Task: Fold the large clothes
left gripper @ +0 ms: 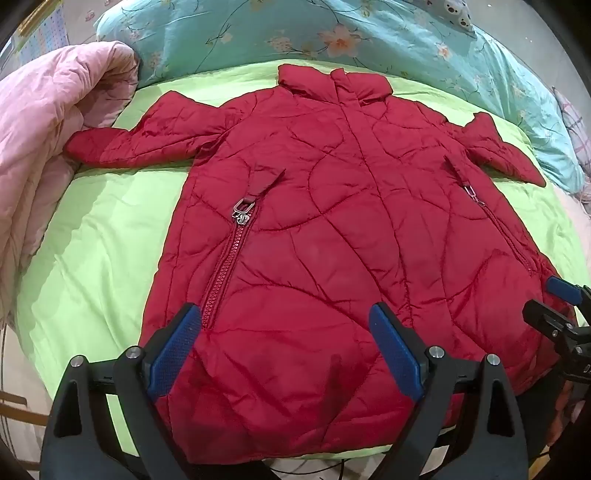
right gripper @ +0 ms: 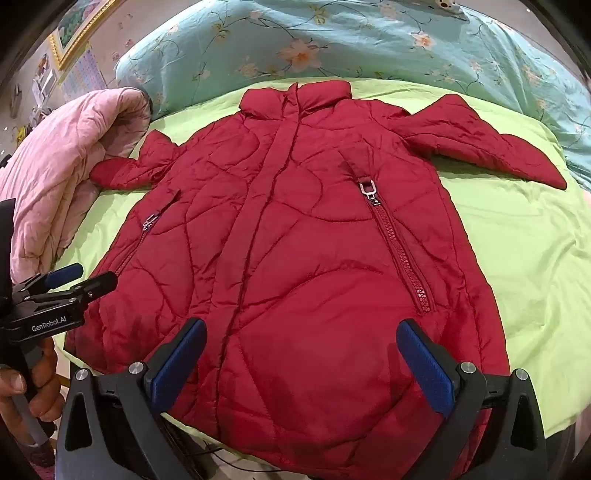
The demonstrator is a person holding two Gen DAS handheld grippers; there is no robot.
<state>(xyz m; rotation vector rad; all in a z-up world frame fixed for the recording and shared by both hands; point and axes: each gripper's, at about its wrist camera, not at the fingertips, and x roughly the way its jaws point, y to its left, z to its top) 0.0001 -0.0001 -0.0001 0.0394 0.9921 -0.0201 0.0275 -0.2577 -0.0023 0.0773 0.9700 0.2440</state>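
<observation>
A red quilted jacket (left gripper: pixel 325 221) lies flat, front up, on a green sheet (left gripper: pixel 103 236), collar at the far end, both sleeves spread outward. It also shows in the right wrist view (right gripper: pixel 295 240). My left gripper (left gripper: pixel 284 317) is open and empty, hovering over the jacket's lower left hem next to a pocket zipper (left gripper: pixel 225 266). My right gripper (right gripper: pixel 301 332) is open and empty over the lower right hem, next to the other pocket zipper (right gripper: pixel 402 251). Each gripper shows in the other's view, the right (left gripper: pixel 554 299) and the left (right gripper: pixel 77 277).
A pink quilt (left gripper: pixel 55 122) is piled at the left edge of the bed. A teal floral duvet (left gripper: pixel 295 29) lies along the far side behind the collar. The green sheet (right gripper: pixel 524 251) extends to the right of the jacket.
</observation>
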